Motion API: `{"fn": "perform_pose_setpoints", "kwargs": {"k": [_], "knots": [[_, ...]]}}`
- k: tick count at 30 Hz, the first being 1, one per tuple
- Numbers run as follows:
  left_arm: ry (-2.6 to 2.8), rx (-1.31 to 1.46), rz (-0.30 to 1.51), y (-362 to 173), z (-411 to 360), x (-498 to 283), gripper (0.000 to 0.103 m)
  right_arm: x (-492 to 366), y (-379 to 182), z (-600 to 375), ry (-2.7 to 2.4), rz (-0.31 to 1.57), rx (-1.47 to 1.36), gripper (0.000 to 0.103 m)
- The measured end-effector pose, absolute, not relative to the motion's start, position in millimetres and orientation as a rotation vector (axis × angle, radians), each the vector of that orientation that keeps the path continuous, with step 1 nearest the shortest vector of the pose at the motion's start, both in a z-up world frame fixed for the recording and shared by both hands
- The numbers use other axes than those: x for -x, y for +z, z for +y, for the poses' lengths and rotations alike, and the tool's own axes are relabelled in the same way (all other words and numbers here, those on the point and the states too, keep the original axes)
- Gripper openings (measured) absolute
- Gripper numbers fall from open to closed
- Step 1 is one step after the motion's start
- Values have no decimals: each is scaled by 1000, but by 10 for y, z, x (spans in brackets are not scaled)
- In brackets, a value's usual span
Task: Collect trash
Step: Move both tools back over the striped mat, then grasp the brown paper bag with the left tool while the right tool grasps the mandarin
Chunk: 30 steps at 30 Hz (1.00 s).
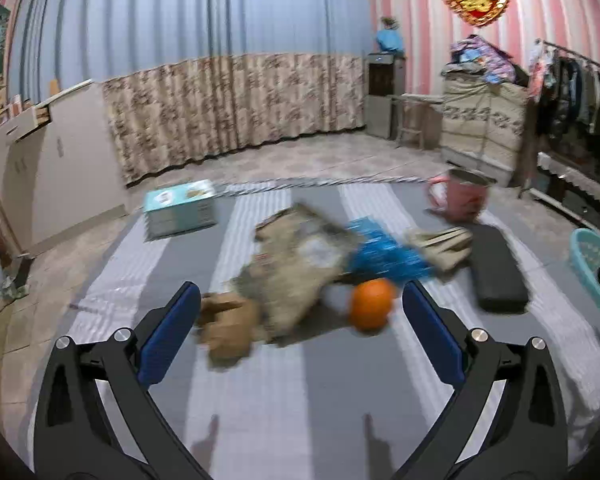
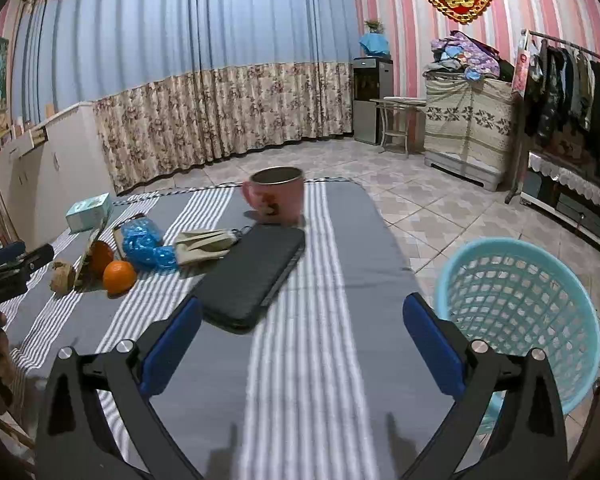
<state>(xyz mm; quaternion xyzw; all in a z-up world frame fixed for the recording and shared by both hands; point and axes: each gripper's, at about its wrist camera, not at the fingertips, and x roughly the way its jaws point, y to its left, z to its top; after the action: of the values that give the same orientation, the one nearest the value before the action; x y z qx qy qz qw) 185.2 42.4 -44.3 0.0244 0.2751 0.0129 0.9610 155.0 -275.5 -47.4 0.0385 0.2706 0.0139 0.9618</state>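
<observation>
Left wrist view: left gripper [image 1: 300, 300] with jaws spread wide and empty, hovering low over the grey-and-white striped surface [image 1: 284, 400]. Straight ahead between the blue pads, a blurred heap of trash: a crumpled brown paper wad [image 1: 230, 328] just beyond the left pad, a flat beige wrapper [image 1: 300, 264] lying with its long axis running away from the jaws and tilting to the right, and a crinkled blue plastic bag [image 1: 384, 252] behind it, stretched left to right. An orange [image 1: 370, 304] just inside the right pad, touching the edge of the heap. Farther right, a folded beige cloth [image 1: 444, 246] and a black flat case [image 1: 498, 268], long axis pointing away. At the far edge, a pink mug [image 1: 460, 196] and a pale blue box [image 1: 180, 208]. At the right border, part of a turquoise basket [image 1: 592, 264].

Right wrist view: right gripper [image 2: 302, 312] likewise gaping, nothing between the pads, above bare striped cloth. Black flat case [image 2: 252, 276] just ahead of the left pad, long axis slanting away to the right. Turquoise basket [image 2: 516, 312] beside the right pad, standing off the surface's right edge, seemingly on the tiled floor [image 2: 440, 208]. Trash heap well to the left, near the other gripper, with a second orange [image 2: 100, 256] behind the first.
</observation>
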Motion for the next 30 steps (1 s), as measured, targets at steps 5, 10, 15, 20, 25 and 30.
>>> {"fn": "perform_pose_setpoints", "kwargs": {"k": [5, 10, 15, 20, 25, 30], "knots": [[73, -81, 584, -550, 765, -1942, 98, -1725, -481, -2391, 59, 583, -92, 98], [64, -126, 648, -718, 961, -2131, 98, -1917, -451, -1959, 75, 604, -45, 98], [-1, -73, 708, -798, 1130, -2333, 97, -2126, -545, -1654, 115, 677, -62, 98], [-43, -77, 757, -886, 1091, -2463, 79, -2255, -614, -1379, 135, 704, -45, 98], [-120, -55, 804, -961, 1083, -2516, 53, -2357, -679, -1059, 149, 724, 24, 98], [-110, -35, 761, -883, 1205, -2402, 51, -2436, -784, -845, 169, 764, 40, 97]]}}
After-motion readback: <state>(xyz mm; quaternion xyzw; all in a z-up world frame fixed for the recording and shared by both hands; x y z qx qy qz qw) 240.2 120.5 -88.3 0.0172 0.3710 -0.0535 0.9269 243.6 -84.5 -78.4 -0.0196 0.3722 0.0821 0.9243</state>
